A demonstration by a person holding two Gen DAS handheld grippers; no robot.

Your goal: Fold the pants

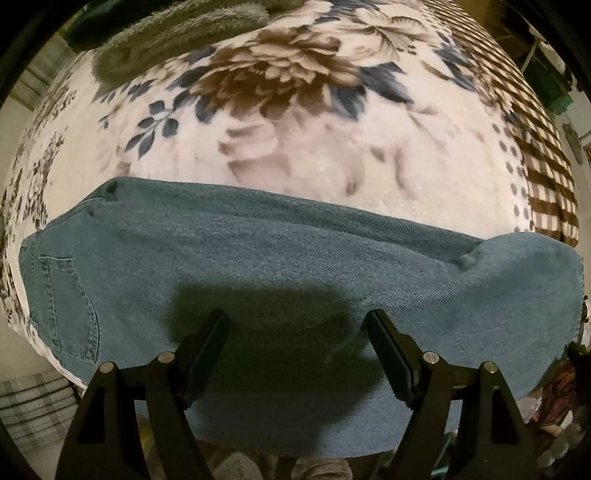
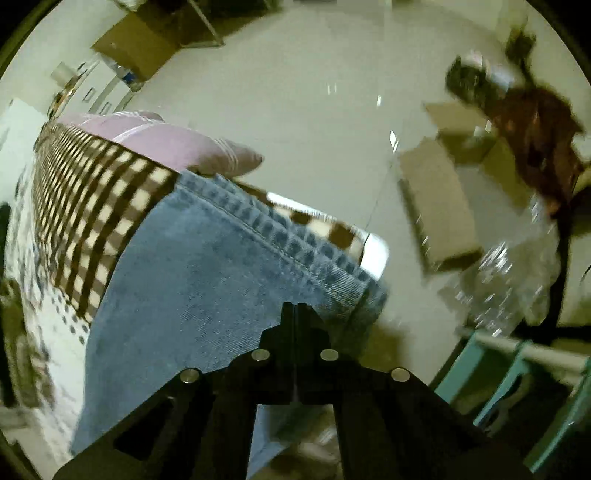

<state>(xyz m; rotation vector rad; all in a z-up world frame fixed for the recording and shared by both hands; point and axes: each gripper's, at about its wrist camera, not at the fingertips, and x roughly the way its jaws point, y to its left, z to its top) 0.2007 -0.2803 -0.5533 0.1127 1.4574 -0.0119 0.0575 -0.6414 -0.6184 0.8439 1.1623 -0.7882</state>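
Note:
Blue denim pants (image 1: 280, 258) lie flat across the near edge of a bed with a floral blanket (image 1: 295, 122). A back pocket (image 1: 66, 302) shows at the left. My left gripper (image 1: 297, 317) is open above the middle of the pants, its fingers (image 1: 210, 339) spread wide and empty. In the right wrist view the leg end of the pants (image 2: 207, 273) with its stitched hem (image 2: 295, 243) lies near the bed corner. My right gripper (image 2: 295, 308) is shut over the denim by the hem; whether cloth is pinched between its pads is hidden.
A grey furry throw (image 1: 173, 33) lies at the far side of the bed. A pink pillow (image 2: 173, 144) sits on the checked blanket border (image 2: 96, 206). Beyond the bed corner are the pale floor (image 2: 314, 129), cardboard boxes (image 2: 439, 206), and a teal rack (image 2: 517, 380).

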